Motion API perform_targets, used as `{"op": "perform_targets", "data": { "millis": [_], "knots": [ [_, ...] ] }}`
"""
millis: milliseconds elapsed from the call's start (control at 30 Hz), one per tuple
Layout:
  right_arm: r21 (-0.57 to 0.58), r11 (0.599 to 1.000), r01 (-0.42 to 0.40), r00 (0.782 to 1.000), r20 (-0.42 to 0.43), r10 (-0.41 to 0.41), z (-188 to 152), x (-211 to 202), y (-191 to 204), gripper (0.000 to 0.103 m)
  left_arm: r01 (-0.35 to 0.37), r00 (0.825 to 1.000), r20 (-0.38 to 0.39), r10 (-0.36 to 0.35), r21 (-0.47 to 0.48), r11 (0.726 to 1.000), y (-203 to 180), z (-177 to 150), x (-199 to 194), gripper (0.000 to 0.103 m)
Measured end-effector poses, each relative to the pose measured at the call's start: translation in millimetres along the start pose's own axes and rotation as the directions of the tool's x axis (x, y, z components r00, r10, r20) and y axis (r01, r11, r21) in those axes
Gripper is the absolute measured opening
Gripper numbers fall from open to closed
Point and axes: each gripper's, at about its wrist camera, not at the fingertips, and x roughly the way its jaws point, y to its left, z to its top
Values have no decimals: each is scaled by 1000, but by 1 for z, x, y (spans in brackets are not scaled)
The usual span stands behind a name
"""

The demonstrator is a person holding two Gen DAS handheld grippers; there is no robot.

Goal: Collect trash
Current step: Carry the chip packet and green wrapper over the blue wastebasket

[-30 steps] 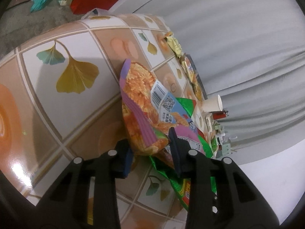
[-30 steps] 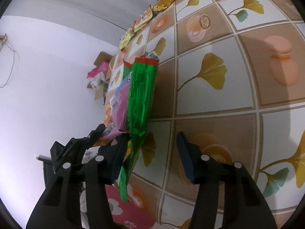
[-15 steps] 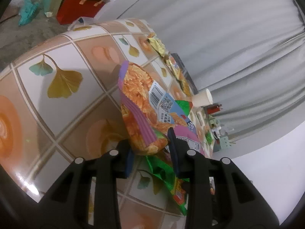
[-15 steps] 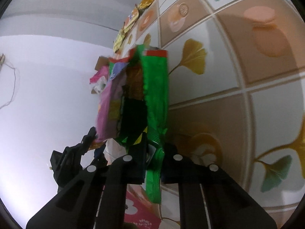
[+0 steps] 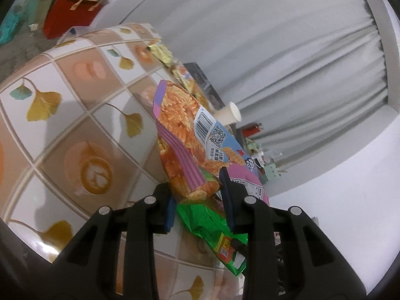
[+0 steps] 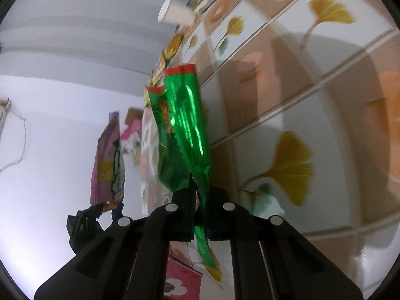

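Note:
My left gripper (image 5: 197,197) is shut on an orange and purple snack bag (image 5: 185,137) and holds it up off the tiled table (image 5: 75,115). A green foil wrapper (image 5: 215,227) hangs just below it. My right gripper (image 6: 200,200) is shut on that green foil wrapper (image 6: 185,130), lifted above the table (image 6: 300,100). The left gripper with the purple bag (image 6: 110,160) shows at the left of the right wrist view.
Several small yellow wrappers (image 5: 162,52) lie along the table's far edge. A white paper cup (image 5: 228,115) stands past them, also seen in the right wrist view (image 6: 175,12). A red gift bag (image 5: 72,15) and boxes sit on the floor. Grey curtain behind.
My right gripper closed on the green wrapper and lifted it off the table. My left gripper rose with the snack bag still in it.

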Motion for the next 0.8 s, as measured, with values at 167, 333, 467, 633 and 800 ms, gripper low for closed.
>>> {"op": "perform_targets", "data": {
  "millis": [167, 333, 467, 633, 800],
  "knots": [
    [41, 998, -40, 998, 58, 37, -11, -40, -16, 6, 52, 998, -35, -50, 42, 998, -20, -10, 2, 29],
    [75, 992, -99, 988, 122, 90, -12, -69, -29, 6, 91, 993, -81, -84, 88, 992, -46, -19, 11, 29],
    [85, 986, -146, 974, 186, 129, -12, -101, -41, 6, 130, 986, -123, -112, 143, 981, -75, -30, 21, 29],
    [100, 974, -202, 940, 299, 164, -18, -156, -66, 6, 203, 965, -212, -157, 213, 956, -126, -57, 45, 29],
    [131, 965, -227, 883, 446, 147, -27, -225, -104, 6, 302, 916, -347, -199, 273, 913, -185, -101, 85, 29]
  ]
}}
